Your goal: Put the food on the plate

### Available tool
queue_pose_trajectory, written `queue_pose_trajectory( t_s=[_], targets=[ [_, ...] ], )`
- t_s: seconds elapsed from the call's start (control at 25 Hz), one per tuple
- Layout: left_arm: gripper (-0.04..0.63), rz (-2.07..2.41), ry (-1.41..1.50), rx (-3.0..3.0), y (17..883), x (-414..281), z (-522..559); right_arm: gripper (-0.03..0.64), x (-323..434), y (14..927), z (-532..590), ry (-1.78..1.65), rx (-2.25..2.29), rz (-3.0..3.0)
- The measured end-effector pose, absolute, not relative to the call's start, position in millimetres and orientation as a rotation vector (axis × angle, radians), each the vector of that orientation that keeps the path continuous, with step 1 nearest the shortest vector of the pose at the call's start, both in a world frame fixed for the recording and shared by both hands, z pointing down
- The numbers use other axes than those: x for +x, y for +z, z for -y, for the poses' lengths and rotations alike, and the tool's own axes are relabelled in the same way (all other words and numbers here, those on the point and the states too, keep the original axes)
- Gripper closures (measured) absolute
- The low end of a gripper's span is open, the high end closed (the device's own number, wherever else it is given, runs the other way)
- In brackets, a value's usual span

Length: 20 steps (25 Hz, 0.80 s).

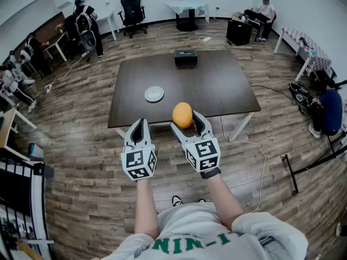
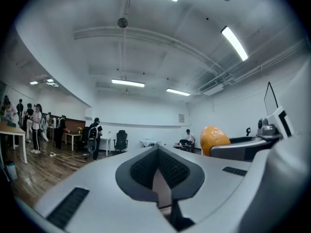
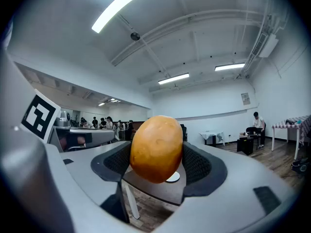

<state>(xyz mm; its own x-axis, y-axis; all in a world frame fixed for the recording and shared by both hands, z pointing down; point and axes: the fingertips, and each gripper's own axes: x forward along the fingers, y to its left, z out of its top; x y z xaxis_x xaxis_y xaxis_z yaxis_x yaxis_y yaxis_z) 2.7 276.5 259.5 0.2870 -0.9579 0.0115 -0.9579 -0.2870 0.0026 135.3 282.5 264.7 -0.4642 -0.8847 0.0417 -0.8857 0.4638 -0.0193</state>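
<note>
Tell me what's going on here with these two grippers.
A person stands at a dark table with a gripper in each hand. The right gripper is clamped on a rounded orange-brown piece of food, held in the air near the table's front edge. The left gripper is shut with nothing in it. The white plate waits further in on the table, without the food yet.

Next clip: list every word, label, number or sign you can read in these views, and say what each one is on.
"NIN": green letters on the person's white shirt; the rest of the word is cut off at the fold.
Unreadable: the wall sign beyond the table is too small to read.
No text: the cubes on the left gripper and right gripper carry only black-and-white square markers, no letters or numbers.
</note>
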Motion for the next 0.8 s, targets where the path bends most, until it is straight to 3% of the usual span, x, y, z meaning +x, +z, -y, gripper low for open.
queue_pose_trajectory(
  t_s=[0.8],
  targets=[
    [0.583,1.836,-0.058,2.502,269,-64,-286,0.279,59,273,-291,0.059,1.563,2.696]
  ],
)
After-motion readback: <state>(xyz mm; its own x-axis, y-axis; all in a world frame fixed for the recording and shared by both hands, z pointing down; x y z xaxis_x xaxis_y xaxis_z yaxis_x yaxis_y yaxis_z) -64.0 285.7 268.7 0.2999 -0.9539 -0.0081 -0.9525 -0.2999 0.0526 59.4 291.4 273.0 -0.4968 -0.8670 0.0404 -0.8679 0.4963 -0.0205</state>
